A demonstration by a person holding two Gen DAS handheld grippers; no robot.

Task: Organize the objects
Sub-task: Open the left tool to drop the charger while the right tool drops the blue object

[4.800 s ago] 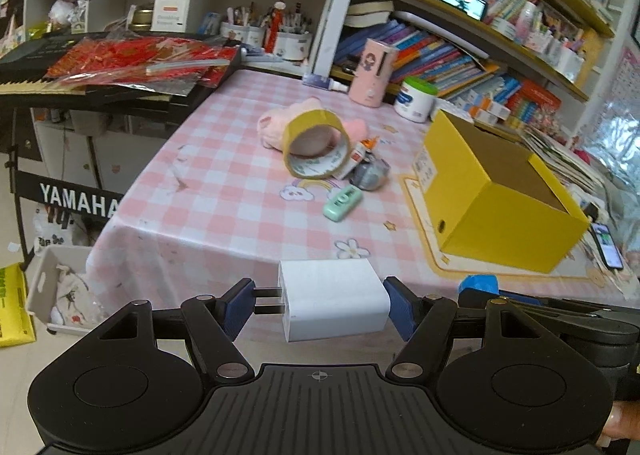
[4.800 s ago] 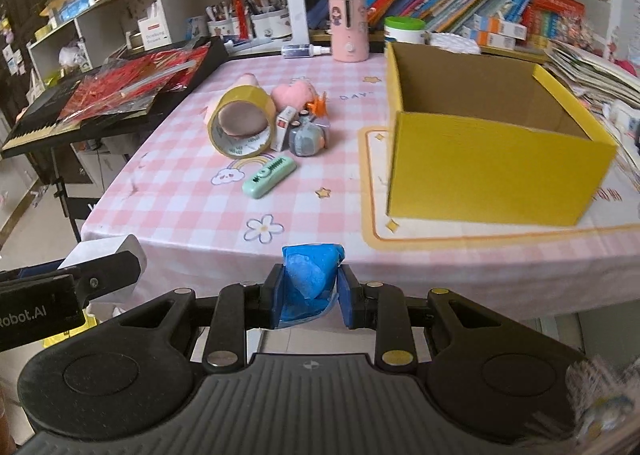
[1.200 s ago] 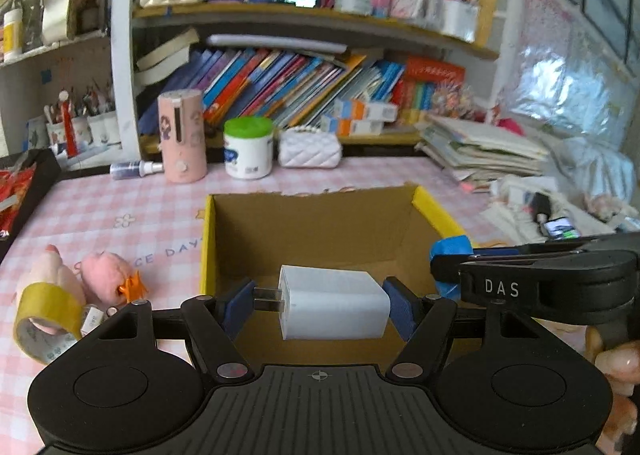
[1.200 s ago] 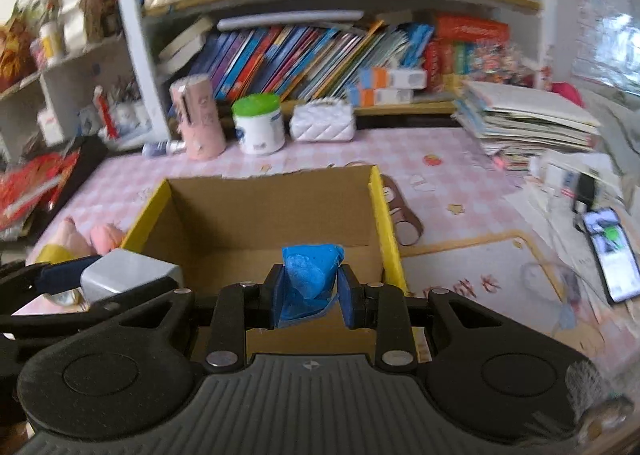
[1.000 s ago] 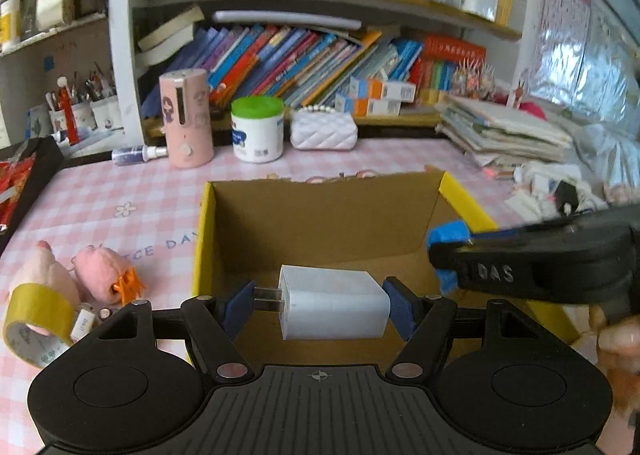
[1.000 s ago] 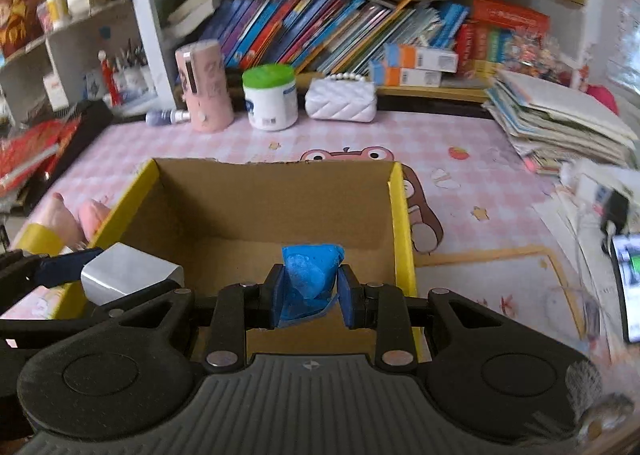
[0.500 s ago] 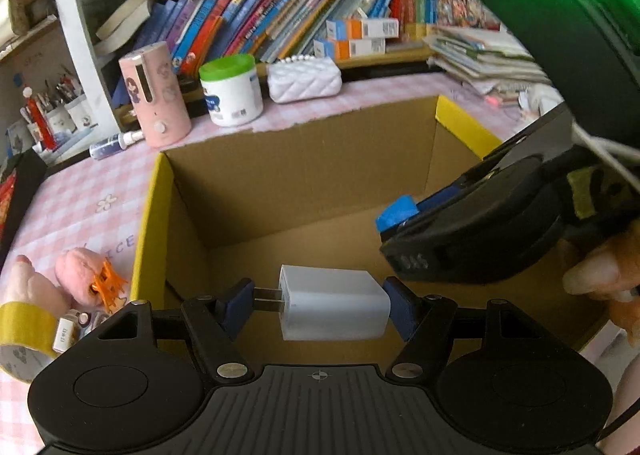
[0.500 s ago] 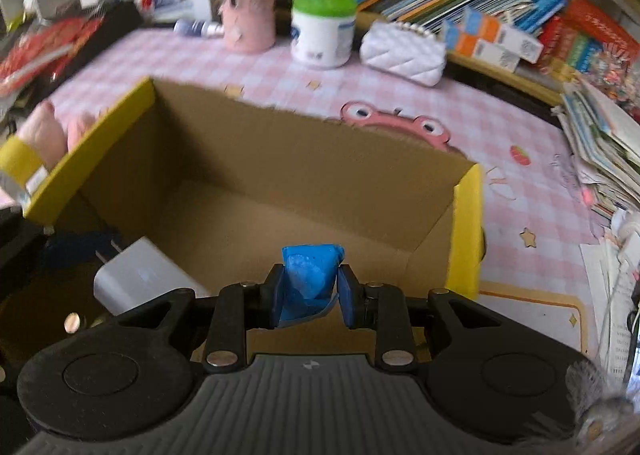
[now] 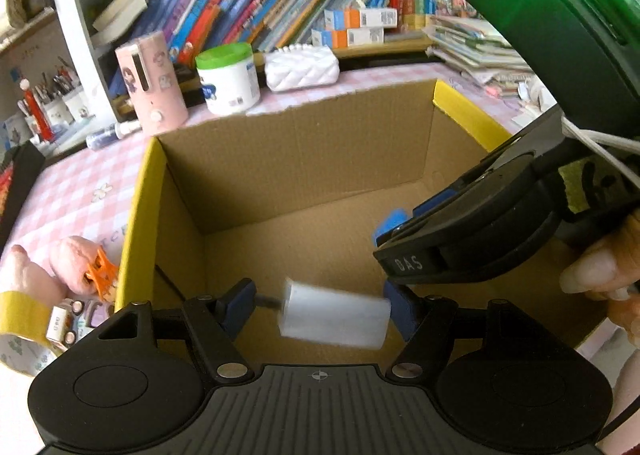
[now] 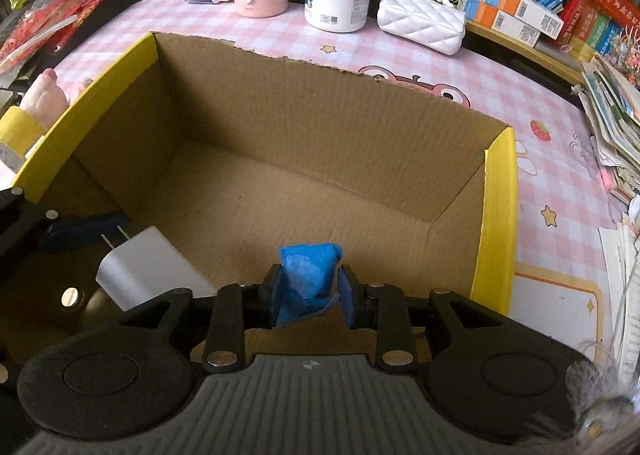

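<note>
Over the open yellow cardboard box (image 9: 136,215), both grippers hang side by side. Between the spread fingers of the left gripper (image 9: 320,309), the white charger plug (image 9: 334,315) shows motion-blurred and tilted, with gaps at both pads, so it is released. From the right wrist view it sits low at the box's left side, near the floor. The right gripper (image 10: 308,293) is clenched on a crumpled blue wad (image 10: 308,275) above the box floor. A yellow tape roll (image 9: 20,315) and pink plush toy (image 9: 76,267) lie outside the left wall.

Both wrist views close above box (image 9: 288,159), shared.
</note>
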